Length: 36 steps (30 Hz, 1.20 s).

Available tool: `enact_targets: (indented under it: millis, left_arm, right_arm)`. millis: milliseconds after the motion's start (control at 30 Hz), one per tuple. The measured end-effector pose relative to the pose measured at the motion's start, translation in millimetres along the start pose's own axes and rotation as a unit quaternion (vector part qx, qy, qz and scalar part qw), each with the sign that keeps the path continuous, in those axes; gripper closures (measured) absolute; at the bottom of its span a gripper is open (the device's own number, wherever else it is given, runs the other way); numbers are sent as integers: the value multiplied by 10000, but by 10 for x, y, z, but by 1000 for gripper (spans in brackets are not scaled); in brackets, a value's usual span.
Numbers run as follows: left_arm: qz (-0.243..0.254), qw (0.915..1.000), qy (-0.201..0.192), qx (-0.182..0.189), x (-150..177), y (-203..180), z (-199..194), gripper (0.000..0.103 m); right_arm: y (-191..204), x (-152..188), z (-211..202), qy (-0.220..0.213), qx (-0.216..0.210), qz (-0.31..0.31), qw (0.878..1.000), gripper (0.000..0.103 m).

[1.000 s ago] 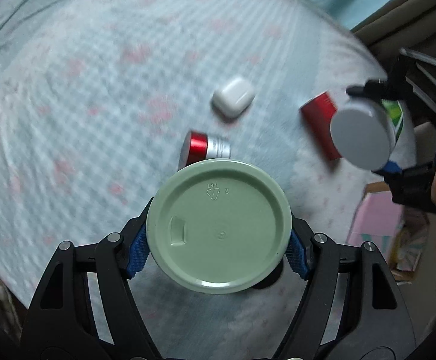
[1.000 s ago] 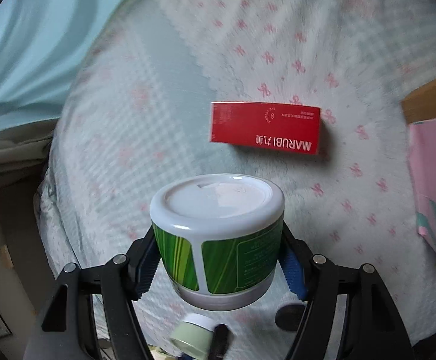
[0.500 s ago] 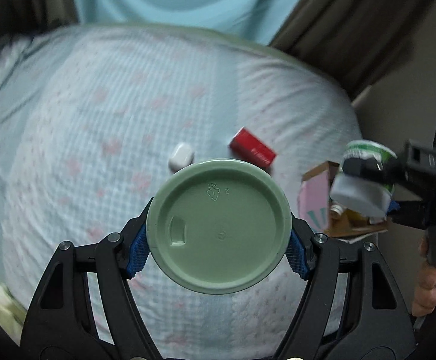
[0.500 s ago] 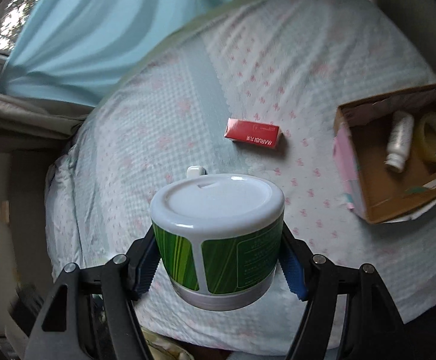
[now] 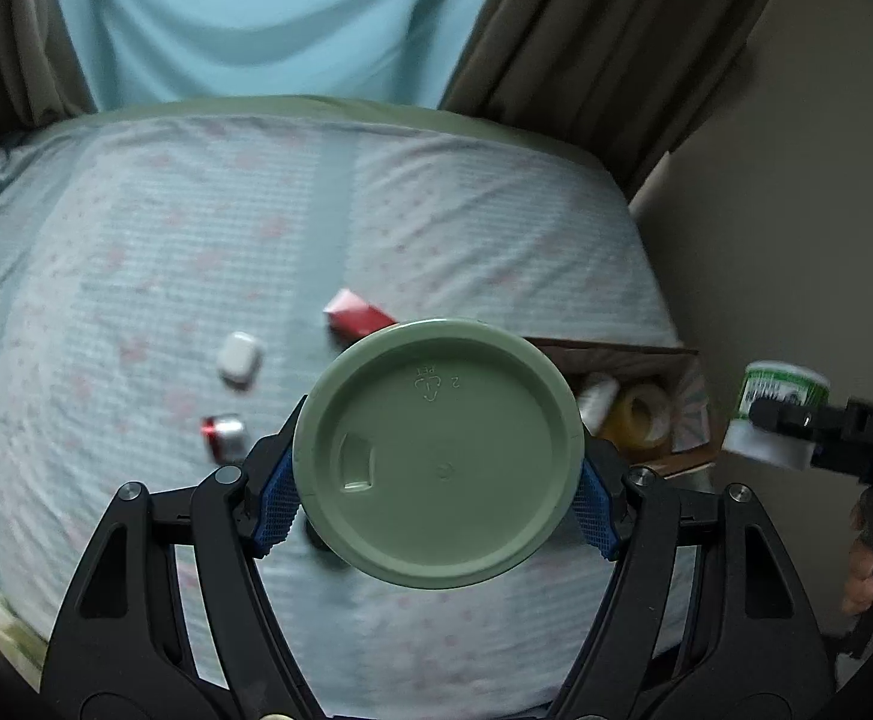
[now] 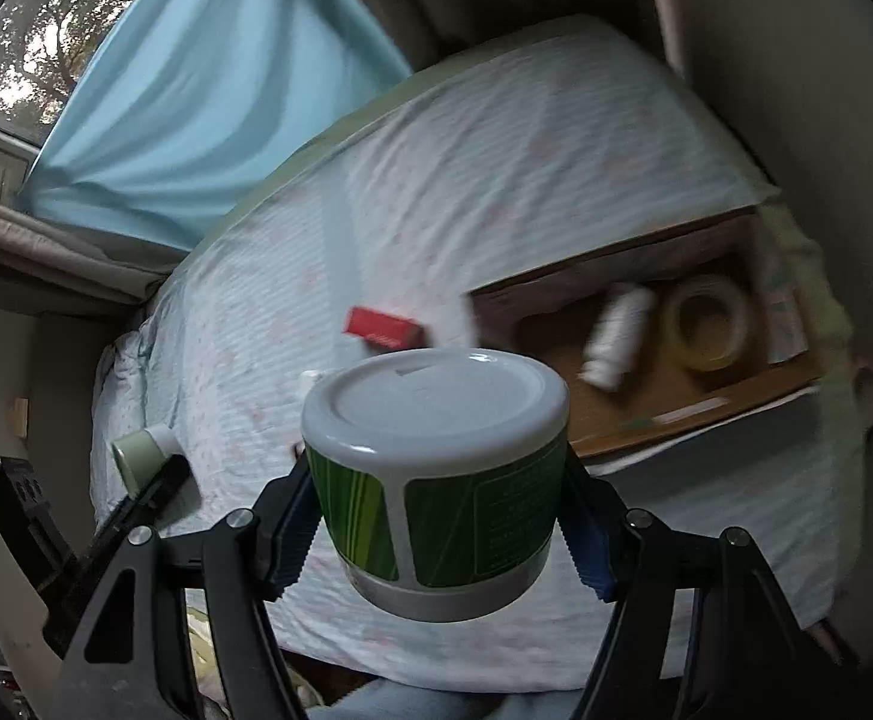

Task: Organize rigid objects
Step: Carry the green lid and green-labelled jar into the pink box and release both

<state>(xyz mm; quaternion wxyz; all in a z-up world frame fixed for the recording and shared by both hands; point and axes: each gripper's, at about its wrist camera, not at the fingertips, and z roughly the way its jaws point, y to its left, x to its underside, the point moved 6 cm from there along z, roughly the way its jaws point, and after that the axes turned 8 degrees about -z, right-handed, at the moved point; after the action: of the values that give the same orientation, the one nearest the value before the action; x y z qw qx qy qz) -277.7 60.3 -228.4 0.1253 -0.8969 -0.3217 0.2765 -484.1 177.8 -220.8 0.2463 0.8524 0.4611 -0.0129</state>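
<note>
My left gripper (image 5: 436, 498) is shut on a jar with a pale green lid (image 5: 439, 453), held high above the bed. My right gripper (image 6: 439, 516) is shut on a green-labelled tub with a white lid (image 6: 436, 468); it also shows in the left wrist view (image 5: 775, 420) at the far right. On the bed lie a red box (image 5: 355, 318), a white earbud case (image 5: 238, 357) and a small red-and-silver can (image 5: 223, 435). The red box (image 6: 383, 329) shows in the right wrist view too.
An open cardboard box (image 6: 646, 414) at the bed's right edge holds a white bottle (image 6: 616, 336) and a roll of yellow tape (image 6: 706, 330). Blue curtain (image 5: 256, 18) and brown drapes stand behind the bed. A wall is on the right.
Both grippers have risen and pulled back from the bed with their containers. The bed items look smaller, and the cardboard box has come into view.
</note>
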Motion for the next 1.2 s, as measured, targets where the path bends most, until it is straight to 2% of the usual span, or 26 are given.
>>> enact_targets:
  millis: [167, 300, 500, 700, 900, 1067, 1200]
  left_arm:
    - [81, 9998, 166, -95, 98, -573, 296, 32]
    - [146, 9987, 440, -204, 240, -1009, 682, 32]
    - [364, 9938, 978, -374, 426, -1389, 1359, 32]
    - [788, 9833, 1524, -604, 551, -1567, 2008, 32]
    - [1023, 9706, 2007, -845, 611, -1493, 2579, 32]
    - [1499, 9565, 2284, -1021, 676, -1499, 2929, 32]
    - [1631, 9506, 2403, -1094, 696, -1481, 3081, 32]
  right_arm:
    - [-571, -90, -10, 232, 346, -563, 9975, 36]
    - [-938, -135, 158, 477, 645, -1278, 9886, 36]
    - [-1250, -112, 533, 680, 511, -1697, 9818, 36]
    - [-1325, -8, 921, 764, 384, -2057, 9749, 36]
    - [-1290, 108, 1272, 633, 356, -2603, 9628, 36]
    - [-1262, 202, 1512, 363, 533, -3096, 9487, 36]
    - [-1228, 237, 1609, 297, 500, -3247, 9440, 36]
